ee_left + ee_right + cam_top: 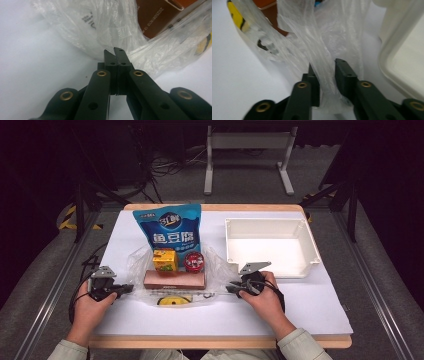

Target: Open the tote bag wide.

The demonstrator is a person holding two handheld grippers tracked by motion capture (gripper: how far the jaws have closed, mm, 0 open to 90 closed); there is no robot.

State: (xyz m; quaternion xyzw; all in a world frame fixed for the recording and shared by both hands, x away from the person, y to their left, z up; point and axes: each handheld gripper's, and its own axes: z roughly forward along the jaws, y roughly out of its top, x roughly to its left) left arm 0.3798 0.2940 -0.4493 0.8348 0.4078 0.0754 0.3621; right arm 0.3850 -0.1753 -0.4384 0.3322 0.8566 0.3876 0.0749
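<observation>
The clear plastic bag (175,282) lies flat on the near middle of the table (310,312), left of the white bin (270,245), with a brown box (174,280), a yellow carton (165,260) and a red-lidded can (193,262) seen through it. A blue snack pouch (169,231) lies at its far edge.

The left gripper (115,53) has its jaws together at the bag's left edge; whether film is pinched between the tips cannot be told. The right gripper (323,70) has its jaws apart, with a strip of bag film running loose between them — the pads do not press on it.

Step in hand, as judged: taking hold of both sides of the bag mouth.
- Close the right jaws squarely on the film, not on a single wrinkle, before any pull.
- Keep both tips low and level, so the film does not slip out.
- Pull the two sides evenly — uneven tension may tip the carton or roll the can.

Surface: a white sheet over a wood-edged top, smooth. Beyond it, a dim room with grey floor, cables and a metal stand (247,150).
</observation>
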